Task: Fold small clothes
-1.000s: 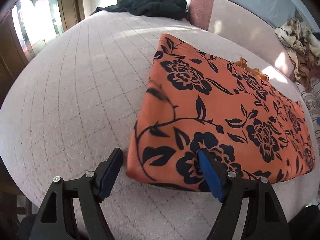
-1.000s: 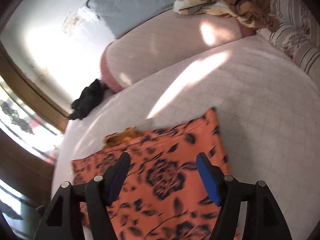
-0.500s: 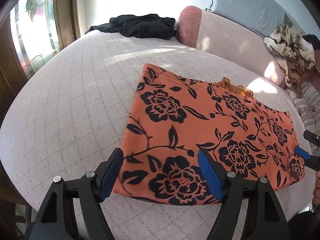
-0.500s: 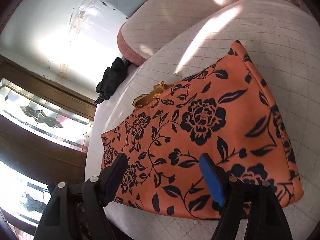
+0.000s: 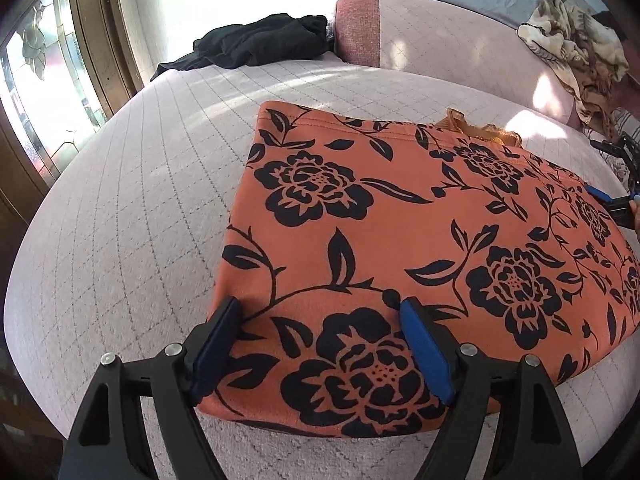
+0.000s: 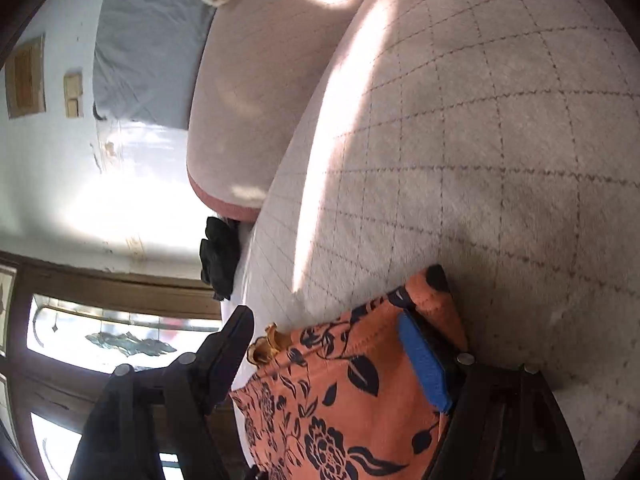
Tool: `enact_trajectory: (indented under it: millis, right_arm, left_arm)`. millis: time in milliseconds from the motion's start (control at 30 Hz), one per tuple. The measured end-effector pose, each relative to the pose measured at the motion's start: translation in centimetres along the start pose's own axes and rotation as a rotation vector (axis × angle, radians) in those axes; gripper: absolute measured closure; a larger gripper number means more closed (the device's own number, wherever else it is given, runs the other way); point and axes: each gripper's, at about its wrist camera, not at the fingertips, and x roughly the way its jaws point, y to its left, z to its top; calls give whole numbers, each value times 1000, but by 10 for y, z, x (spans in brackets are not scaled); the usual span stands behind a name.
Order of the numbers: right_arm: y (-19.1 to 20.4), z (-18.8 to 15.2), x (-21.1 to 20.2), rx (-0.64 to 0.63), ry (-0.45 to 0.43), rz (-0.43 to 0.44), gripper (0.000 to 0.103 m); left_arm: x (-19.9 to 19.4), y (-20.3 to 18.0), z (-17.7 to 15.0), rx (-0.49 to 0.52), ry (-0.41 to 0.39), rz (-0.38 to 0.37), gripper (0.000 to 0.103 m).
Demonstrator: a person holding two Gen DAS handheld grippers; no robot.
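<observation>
The orange floral garment is spread flat on the quilted bed, already doubled over by the look of it. The left tool is held spread over the near left corner, nothing pinched; its jaws have just been widening. The right tool is likewise spread, straddling the far right corner. The corners are judged as being taken up; closing on both is called for next

Home bedrm: quilted bed, bolster, stained-glass window.
</observation>
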Motion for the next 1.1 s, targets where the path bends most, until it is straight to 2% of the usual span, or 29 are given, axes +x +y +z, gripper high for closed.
enact_trajectory:
  millis: [100, 167, 200, 333, 433, 500, 567, 633, 767, 833, 900, 967, 1100]
  right_arm:
    - [14, -8, -16, -18, -51, -62, 25]
    - [35, -25, -31, -61, -67, -69, 25]
    - [49, -40, -38, -106, -55, -74, 24]
    - [82, -125, -50, -221, 88, -64, 23]
    - [73, -186, -59, -224, 127, -31, 23]
    - [51, -206, -59, -204, 107, -78, 22]
    - [21, -207, -58, -145, 73, -214, 24]
    - [18, -206, -67, -91, 46, -152, 24]
    - [51, -211, -84, -225, 13, -107, 20]
    - [42, -208, -79, -211, 5, -148, 15]
    - [15, -200, -70, -146, 15, -270, 18]
    - [17, -199, -78, -122, -18, -217, 17]
    - [50, -204, -82, -252, -27, -143, 17]
  left_arm:
    - [-1, 2, 1, -16, 2, -9, 21]
    - [-5, 3, 3, -31, 3, -19, 21]
    - [-8, 5, 3, -42, 6, -29, 21]
    - [-28, 15, 3, -103, -14, -65, 21]
    - [-35, 24, -2, -130, -18, -68, 21]
    - [-25, 31, -6, -141, 24, -51, 21]
    - [-4, 37, -11, -151, 137, -11, 21]
    - [-9, 47, -14, -209, 115, -43, 20]
    - [-15, 46, -14, -198, 110, -26, 20]
    - [-15, 45, -14, -193, 109, -22, 20]
    - [-18, 43, -14, -190, 104, -26, 20]
    - [-22, 43, -14, -175, 86, -20, 20]
    - [-23, 45, -10, -176, 79, -11, 20]
